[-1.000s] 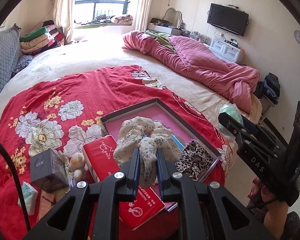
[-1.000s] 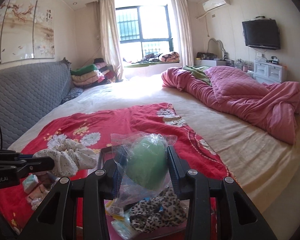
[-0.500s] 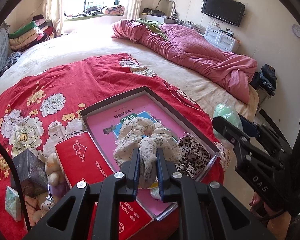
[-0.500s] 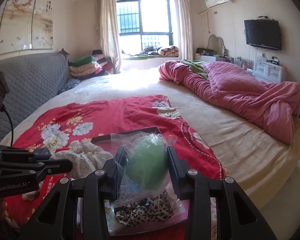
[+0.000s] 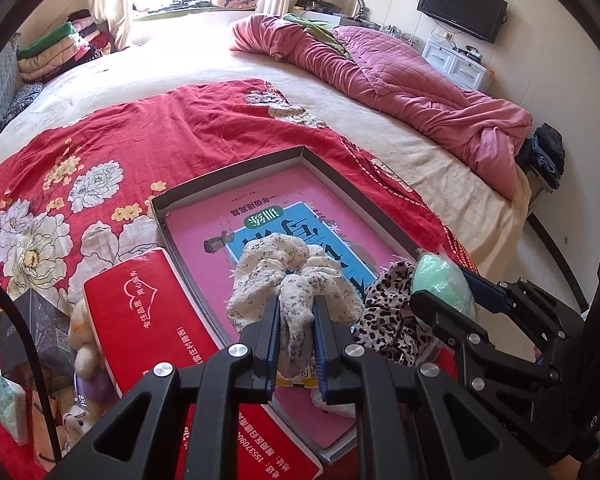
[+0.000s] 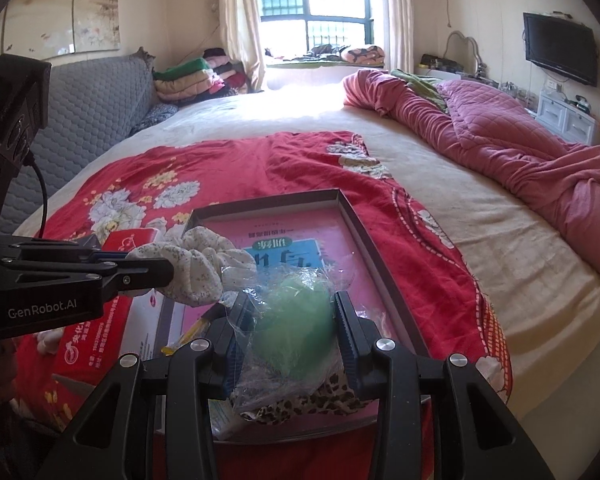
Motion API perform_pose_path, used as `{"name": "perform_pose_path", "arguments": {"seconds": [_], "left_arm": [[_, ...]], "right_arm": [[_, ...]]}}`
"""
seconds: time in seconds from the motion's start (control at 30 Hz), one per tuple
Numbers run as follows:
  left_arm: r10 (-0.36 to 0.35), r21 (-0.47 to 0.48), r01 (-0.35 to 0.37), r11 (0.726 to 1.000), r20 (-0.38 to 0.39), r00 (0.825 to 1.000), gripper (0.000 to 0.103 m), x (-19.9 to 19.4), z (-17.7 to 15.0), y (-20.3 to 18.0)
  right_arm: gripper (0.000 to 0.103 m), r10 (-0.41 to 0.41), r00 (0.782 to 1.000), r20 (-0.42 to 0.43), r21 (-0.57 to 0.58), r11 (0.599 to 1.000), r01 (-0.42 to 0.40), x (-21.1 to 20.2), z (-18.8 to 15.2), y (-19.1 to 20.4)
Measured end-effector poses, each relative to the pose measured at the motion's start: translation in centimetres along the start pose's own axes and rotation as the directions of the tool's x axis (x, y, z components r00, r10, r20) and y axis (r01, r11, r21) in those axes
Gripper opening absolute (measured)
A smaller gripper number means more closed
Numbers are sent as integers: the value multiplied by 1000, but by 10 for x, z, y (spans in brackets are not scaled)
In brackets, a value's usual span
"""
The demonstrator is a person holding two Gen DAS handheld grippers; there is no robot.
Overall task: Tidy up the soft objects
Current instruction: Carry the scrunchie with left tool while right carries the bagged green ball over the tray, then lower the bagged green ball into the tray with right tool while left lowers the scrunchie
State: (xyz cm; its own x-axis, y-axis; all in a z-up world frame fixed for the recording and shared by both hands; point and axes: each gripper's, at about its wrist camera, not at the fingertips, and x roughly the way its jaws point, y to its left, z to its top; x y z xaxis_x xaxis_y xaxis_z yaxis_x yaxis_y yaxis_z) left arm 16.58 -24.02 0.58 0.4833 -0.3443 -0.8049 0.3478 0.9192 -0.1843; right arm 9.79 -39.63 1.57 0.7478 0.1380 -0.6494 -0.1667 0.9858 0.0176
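Observation:
My left gripper (image 5: 295, 310) is shut on a cream floral scrunchie (image 5: 290, 276), held just above the grey tray (image 5: 236, 169) with a pink book inside. The scrunchie (image 6: 198, 266) and the left gripper (image 6: 156, 270) also show at the left of the right wrist view. My right gripper (image 6: 294, 304) is shut on a green puff in a clear plastic bag (image 6: 296, 320), low over the tray's (image 6: 384, 264) near right corner. In the left wrist view the green puff (image 5: 444, 282) sits in the right gripper (image 5: 440, 294). A leopard-print scrunchie (image 5: 388, 320) lies in the tray under it.
A red tissue pack (image 5: 160, 328) lies left of the tray on the red floral blanket (image 5: 100, 152). A dark box (image 5: 36, 332), a small plush toy (image 5: 82, 336) and a tissue packet (image 5: 8, 404) crowd the near left. A pink quilt (image 5: 400, 80) is heaped at the far right.
Both grippers have sunk toward the tray with their loads still held. The tray and book now fill more of each view, and the right gripper has come closer to the left one.

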Motion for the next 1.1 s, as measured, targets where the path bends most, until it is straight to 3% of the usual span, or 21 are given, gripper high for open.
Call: {"name": "perform_pose_path", "arguments": {"seconds": [0.13, 0.5, 0.7, 1.1], "left_arm": [[26, -1, -26, 1000, -20, 999, 15, 10, -1, 0], [25, -2, -25, 1000, -45, 999, 15, 23, -3, 3], [12, -8, -13, 1000, -57, 998, 15, 29, -1, 3], [-7, -14, 6, 1000, -90, 996, 15, 41, -4, 3]], "right_arm": [[42, 25, 999, -47, -17, 1000, -26, 10, -6, 3], [42, -27, 993, -115, -42, 999, 22, 35, -17, 1], [42, -70, 991, -117, -4, 998, 70, 50, -19, -9], [45, -53, 991, -120, -3, 999, 53, 62, -23, -9]]}}
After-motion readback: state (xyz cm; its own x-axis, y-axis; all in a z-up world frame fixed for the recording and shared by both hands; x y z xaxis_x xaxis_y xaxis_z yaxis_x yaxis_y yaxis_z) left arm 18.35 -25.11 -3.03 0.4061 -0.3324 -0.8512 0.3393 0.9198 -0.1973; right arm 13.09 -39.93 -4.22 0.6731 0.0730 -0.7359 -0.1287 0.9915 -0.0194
